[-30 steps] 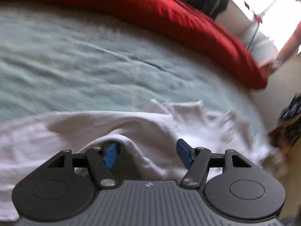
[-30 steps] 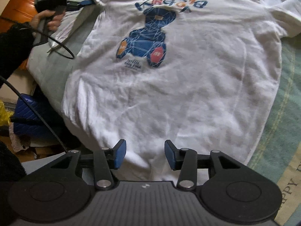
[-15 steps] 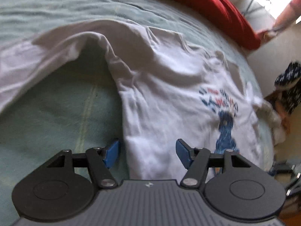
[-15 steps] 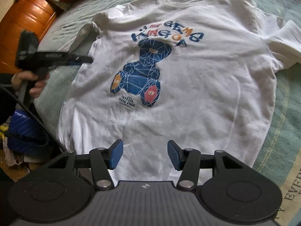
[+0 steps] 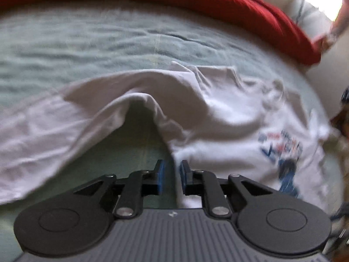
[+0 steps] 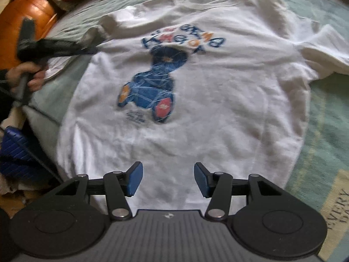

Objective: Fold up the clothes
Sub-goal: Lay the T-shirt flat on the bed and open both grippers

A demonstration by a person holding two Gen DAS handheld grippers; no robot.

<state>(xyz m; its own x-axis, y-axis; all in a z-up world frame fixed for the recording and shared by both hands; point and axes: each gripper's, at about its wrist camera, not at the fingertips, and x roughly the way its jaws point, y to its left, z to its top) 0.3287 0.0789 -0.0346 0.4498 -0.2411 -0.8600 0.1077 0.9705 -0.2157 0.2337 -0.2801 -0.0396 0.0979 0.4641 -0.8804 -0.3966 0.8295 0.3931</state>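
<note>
One white T-shirt (image 6: 196,100) lies flat on the green bed cover (image 6: 327,118), print up. At its left side, the left gripper (image 5: 172,180) has just been closing; its jaws now pinch the shirt's edge, with cloth running up from between them into a raised fold. At the near hem, the right gripper (image 6: 168,179) hangs with jaws apart, clear of the cloth, the hem below and between them. One shirt, two grippers, one red blanket (image 5: 196,2) beyond.

The T-shirt (image 6: 196,100) lies spread on the bed (image 6: 322,118), pillows (image 5: 196,2) behind it.
</note>
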